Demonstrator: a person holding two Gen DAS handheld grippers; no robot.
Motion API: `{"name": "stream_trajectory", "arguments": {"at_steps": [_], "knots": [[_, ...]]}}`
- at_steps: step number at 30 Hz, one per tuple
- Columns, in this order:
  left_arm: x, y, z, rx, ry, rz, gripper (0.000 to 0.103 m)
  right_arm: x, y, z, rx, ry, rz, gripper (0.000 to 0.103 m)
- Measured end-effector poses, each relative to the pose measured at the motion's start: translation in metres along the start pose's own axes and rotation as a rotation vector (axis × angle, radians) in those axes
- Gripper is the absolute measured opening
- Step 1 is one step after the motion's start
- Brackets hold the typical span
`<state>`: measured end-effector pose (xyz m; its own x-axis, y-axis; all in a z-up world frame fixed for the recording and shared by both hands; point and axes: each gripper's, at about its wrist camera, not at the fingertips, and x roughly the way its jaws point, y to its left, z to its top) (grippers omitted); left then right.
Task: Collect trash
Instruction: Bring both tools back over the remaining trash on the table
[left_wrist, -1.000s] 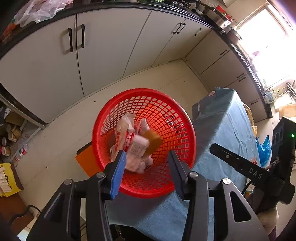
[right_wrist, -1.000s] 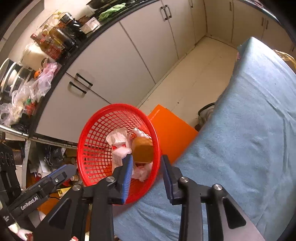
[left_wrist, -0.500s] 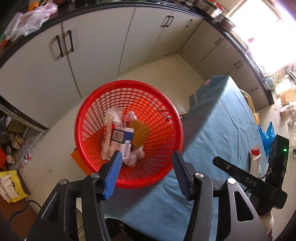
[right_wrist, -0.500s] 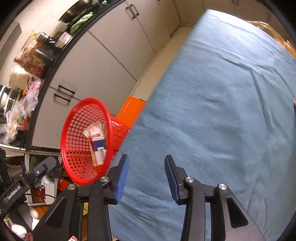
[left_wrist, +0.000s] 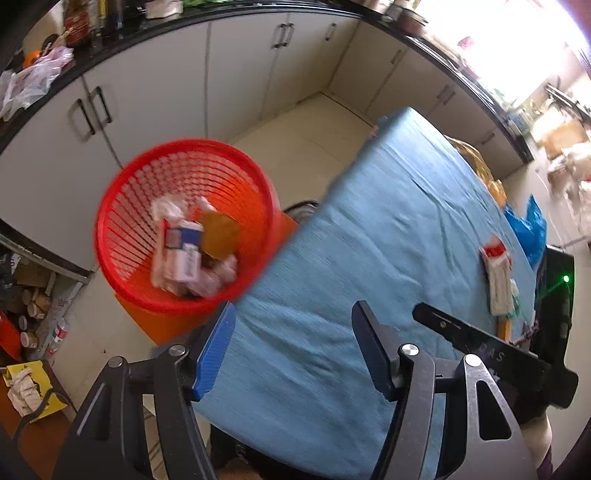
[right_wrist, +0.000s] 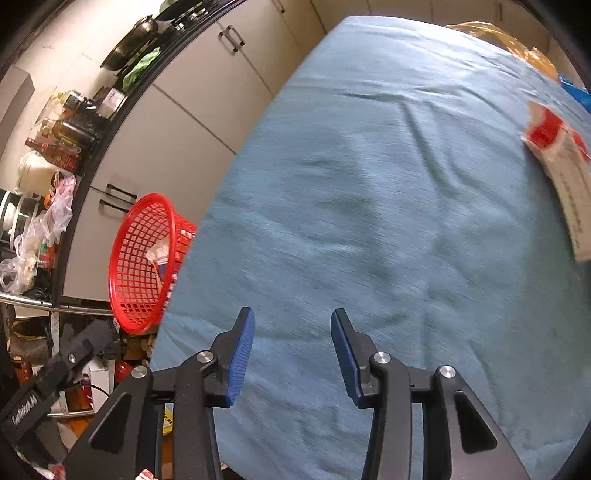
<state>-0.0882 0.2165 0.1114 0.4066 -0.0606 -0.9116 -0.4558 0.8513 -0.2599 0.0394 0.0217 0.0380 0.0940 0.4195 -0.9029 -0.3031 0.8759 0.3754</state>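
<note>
Red-white packet cut off by right edge, print blurred. Basket partly hidden behind table edge. Basket trash motion-blurred.

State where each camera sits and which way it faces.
Left wrist: on the left claw, open, aimed down over the table edge at the red basket; the right tool shows at right.
Right wrist: on the right claw, open, aimed across the blue cloth.
Shared: basket, cloth, red-and-white packet.
</note>
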Motion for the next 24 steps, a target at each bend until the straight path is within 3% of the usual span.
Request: {"name": "stream_trajectory", "arguments": {"at_steps": [5,12,18,24], "knots": [[-0.001,-0.041,-0.024,0.079,0.009,-0.024,0.064,-0.028,-0.043,-0.013,0.040,-0.046,-0.029,0.048],[0.000,-0.089,-0.054,0.202,0.031,-0.037,0.064,-0.084,-0.134,-0.019,0.152,-0.157,-0.115,0.051],[0.006,-0.100,-0.072,0.216,0.066,-0.051,0.064,-0.130,-0.211,0.004,0.260,-0.264,-0.237,0.059],[0.004,-0.098,-0.078,0.200,0.067,-0.040,0.064,-0.131,-0.228,0.045,0.179,-0.293,-0.270,0.059]]}}
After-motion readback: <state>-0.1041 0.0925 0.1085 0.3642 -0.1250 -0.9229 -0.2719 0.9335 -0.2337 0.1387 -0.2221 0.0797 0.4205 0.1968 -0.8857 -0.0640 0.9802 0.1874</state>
